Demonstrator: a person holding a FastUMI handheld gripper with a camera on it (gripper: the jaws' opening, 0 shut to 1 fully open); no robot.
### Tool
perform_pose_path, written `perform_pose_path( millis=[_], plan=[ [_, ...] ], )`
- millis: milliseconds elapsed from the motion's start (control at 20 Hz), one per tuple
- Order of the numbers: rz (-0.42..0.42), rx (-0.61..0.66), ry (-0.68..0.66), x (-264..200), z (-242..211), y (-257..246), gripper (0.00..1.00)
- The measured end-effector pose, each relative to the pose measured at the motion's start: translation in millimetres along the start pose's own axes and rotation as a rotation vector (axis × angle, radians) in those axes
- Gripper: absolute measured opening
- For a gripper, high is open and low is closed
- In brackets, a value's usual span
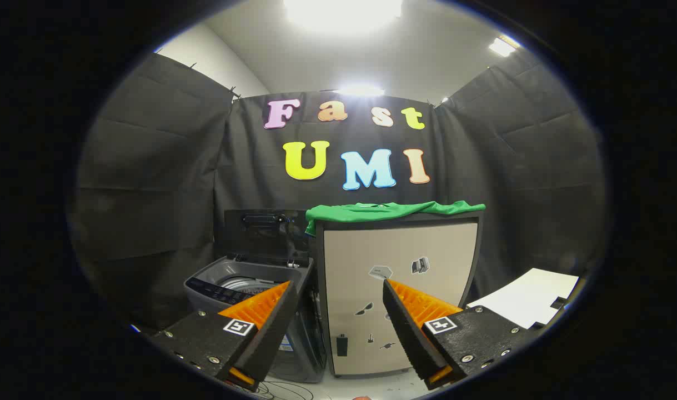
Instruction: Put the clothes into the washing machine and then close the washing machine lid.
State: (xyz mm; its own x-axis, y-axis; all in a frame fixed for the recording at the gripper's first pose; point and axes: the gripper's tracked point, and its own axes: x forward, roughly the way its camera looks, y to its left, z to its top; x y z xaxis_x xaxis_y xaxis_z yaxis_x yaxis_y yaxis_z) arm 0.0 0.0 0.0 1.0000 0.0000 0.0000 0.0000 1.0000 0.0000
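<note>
the green shirt (394, 211) lies draped over the cabinet (399, 300) top, well beyond the gripper (338, 291) — fingers apart, empty. the washing machine (249, 289) beside it stands open; a loose pinch could drop cloth short of the drum.

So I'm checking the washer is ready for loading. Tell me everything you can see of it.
The washer is a grey top-loader standing on the floor, left of the beige cabinet and close against its side. Its dark lid is up, standing near upright at the back, with a handle near the top edge. A dark control panel runs along the front rim, and part of the drum's light inner ring shows behind it. The open gripper is short of it, the left finger overlapping its front in view.
</note>
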Motion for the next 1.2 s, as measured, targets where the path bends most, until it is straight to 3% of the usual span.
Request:
perform_pose_path(
  millis=[650,950,1200],
  plan=[
    [0.013,0.021,0.002,-4.7,16.4,-1.7,0.96],
    [0.035,0.034,0.015,-3.9,80.6,-11.8,0.95],
    [0.016,0.079,-0.013,30.6,141.9,-34.5,0.95]
  ],
)
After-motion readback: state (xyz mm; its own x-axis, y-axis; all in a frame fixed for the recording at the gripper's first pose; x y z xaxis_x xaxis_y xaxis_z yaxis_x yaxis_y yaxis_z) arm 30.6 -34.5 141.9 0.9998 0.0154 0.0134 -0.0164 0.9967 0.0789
